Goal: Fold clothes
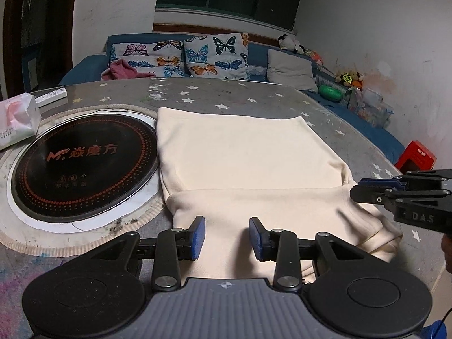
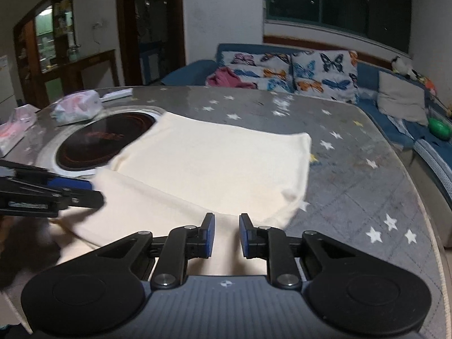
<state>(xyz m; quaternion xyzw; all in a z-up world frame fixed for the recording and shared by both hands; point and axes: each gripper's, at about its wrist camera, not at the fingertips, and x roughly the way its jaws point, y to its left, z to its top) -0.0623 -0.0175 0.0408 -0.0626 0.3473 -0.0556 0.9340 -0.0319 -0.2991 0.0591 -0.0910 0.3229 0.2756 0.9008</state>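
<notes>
Item: cream garment, laid flat on my grey star-printed table, partly folded; its near portion lay doubled over in a thick band across the near edge. Its far left corner overlapped the rim of the round black cooktop set into the table.

Item: my left gripper, blue pads set moderately apart, over the near fold of the garment. Cloth showed in the gap, but the pads were not pressing it.

Item: my right gripper, pads set narrowly apart with a clear gap between them, over the near right part of the garment. No cloth was pinched. In the left view it entered from the right edge, beside the garment's right corner.

Item: tissue pack, on the table left of the cooktop; a white remote just behind it.

Item: blue sofa beyond the table, bearing two butterfly cushions, a grey cushion and a pink cloth.
</notes>
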